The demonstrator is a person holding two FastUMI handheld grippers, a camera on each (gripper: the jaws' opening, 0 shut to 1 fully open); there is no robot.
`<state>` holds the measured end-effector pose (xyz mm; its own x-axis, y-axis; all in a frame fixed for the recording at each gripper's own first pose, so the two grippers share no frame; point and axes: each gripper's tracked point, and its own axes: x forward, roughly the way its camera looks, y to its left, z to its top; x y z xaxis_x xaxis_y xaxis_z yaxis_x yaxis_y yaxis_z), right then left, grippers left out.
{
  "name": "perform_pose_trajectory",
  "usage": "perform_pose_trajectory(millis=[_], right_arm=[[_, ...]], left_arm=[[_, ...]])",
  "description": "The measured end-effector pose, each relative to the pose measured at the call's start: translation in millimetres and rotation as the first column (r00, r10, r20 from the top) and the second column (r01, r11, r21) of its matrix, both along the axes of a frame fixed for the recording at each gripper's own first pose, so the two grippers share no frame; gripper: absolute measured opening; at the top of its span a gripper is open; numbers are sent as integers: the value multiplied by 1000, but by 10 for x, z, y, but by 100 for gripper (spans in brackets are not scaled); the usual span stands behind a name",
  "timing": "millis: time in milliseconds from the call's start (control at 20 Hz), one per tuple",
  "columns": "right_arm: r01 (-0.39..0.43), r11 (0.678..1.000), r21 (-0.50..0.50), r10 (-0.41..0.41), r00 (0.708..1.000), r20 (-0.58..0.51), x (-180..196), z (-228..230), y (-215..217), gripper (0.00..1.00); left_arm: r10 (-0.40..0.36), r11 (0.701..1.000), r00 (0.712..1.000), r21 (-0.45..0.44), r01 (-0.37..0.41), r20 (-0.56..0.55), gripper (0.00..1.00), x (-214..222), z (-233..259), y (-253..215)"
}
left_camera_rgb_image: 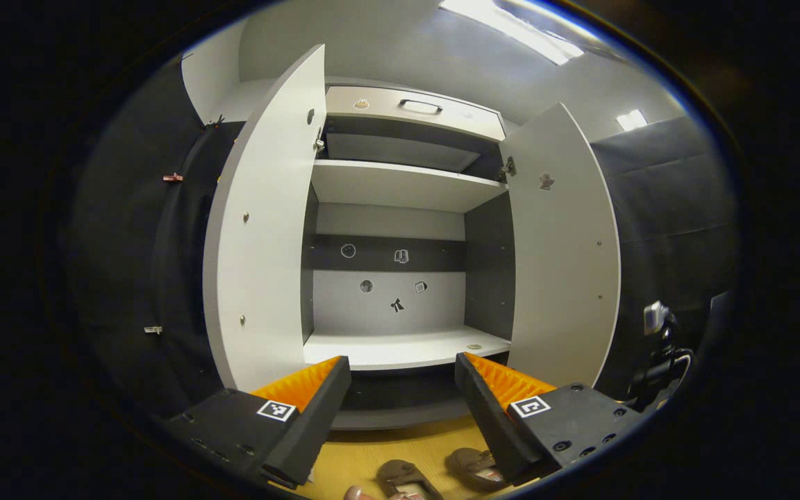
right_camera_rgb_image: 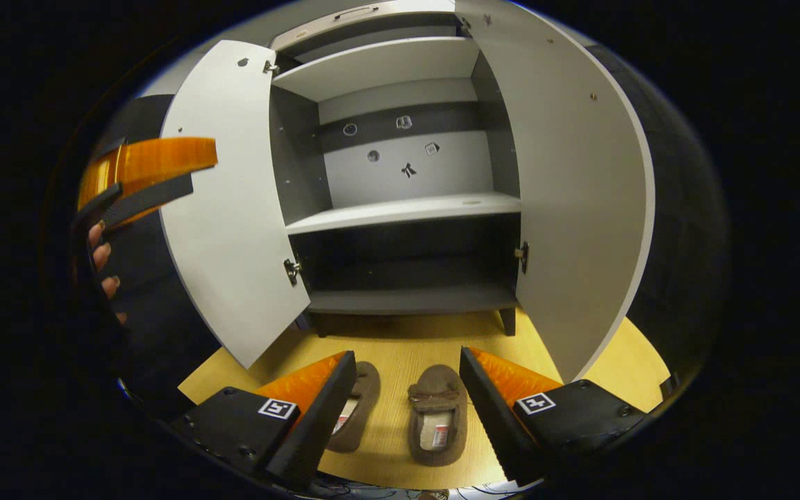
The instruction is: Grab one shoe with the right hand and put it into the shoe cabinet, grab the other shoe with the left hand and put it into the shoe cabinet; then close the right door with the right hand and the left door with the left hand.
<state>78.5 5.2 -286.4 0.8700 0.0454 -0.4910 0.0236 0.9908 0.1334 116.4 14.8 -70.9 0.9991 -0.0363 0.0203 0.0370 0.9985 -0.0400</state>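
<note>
Shoes first: two brown slippers lie side by side on the wood floor (right_camera_rgb_image: 400,340), toes pointing toward the cabinet, in the right gripper view. The right slipper (right_camera_rgb_image: 436,415) sits between the right gripper (right_camera_rgb_image: 407,382) fingers, at approx 6 o'clock; the left slipper (right_camera_rgb_image: 355,406) lies just beside it at 7 o'clock, partly behind one finger. The right gripper's jaws stand wide apart w/ nothing held, hovering above the pair. In the left gripper view the left gripper (left_camera_rgb_image: 402,389) is likewise spread wide and empty; the same slippers peek in at 6 o'clock, low at the edge. That gripper, w/ a hand (right_camera_rgb_image: 105,260) wrapped around it, also appears at 9 o'clock in the right gripper view. Handling, as a judgement: the slippers look soft, light and floppy, w/ a fuzzy upper, so they should squash rather than slip; pinching across the heel collar or side wall looks the best hold, since the open mouth gives an edge to clamp. Farther off, at 12 o'clock, stands the shoe cabinet (right_camera_rgb_image: 400,208): left door (right_camera_rgb_image: 226,208) and right door (right_camera_rgb_image: 573,187) both swung open, a pale middle shelf (right_camera_rgb_image: 403,208) and a dark bottom shelf (right_camera_rgb_image: 410,300), both bare. No shoe is inside yet, so the 1st grab is pending.
</note>
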Motion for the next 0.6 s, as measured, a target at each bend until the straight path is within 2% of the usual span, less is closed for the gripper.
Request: perform_pose_trajectory(millis=[450,600], right_arm=[[-8,998,55,19,976,-215,-66,-1176,98,98],[-12,998,62,29,960,-278,-107,-1502,111,93]], left_arm=[[47,999,996,0,-47,-80,96,273,-499,127],[65,998,992,-7,-66,-113,96,315,-682,154]])
